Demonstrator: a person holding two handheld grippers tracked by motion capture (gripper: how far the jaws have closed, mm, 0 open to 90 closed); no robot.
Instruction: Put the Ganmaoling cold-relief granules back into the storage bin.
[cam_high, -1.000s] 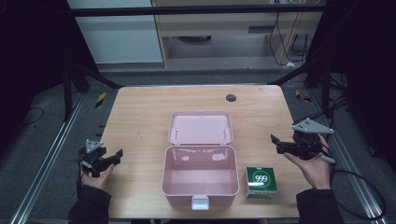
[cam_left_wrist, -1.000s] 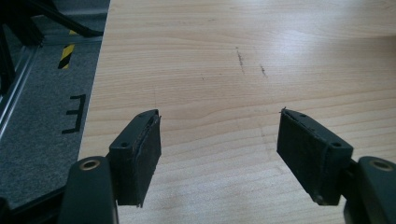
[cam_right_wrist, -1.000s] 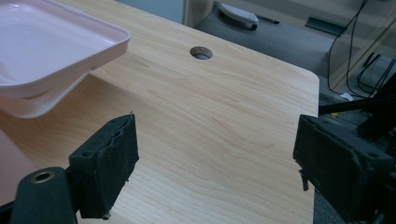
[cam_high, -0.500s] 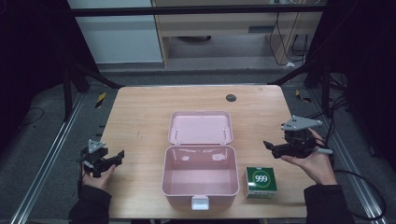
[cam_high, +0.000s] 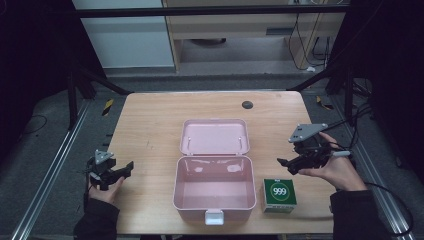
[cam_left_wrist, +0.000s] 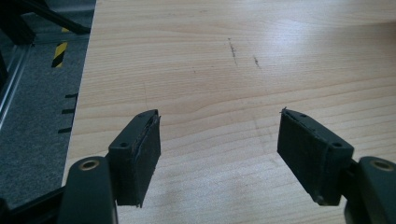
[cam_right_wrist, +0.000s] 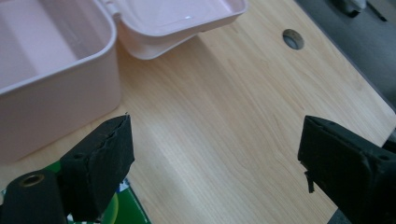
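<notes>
An open, empty pale pink plastic box (cam_high: 214, 192) sits mid wooden bench (cam_high: 150, 125). A small green carton (cam_high: 279, 195) stands just right of it. Left tongs (cam_high: 117, 172) and right tongs (cam_high: 290, 165) both gape wide, holding nothing.

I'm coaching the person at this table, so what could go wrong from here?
1. The right gripper, jaws open, hangs just above the green box; a skewed approach might push it into the pink case.
2. The case's open lid lies flat behind it; knocking it could shift the case.
</notes>
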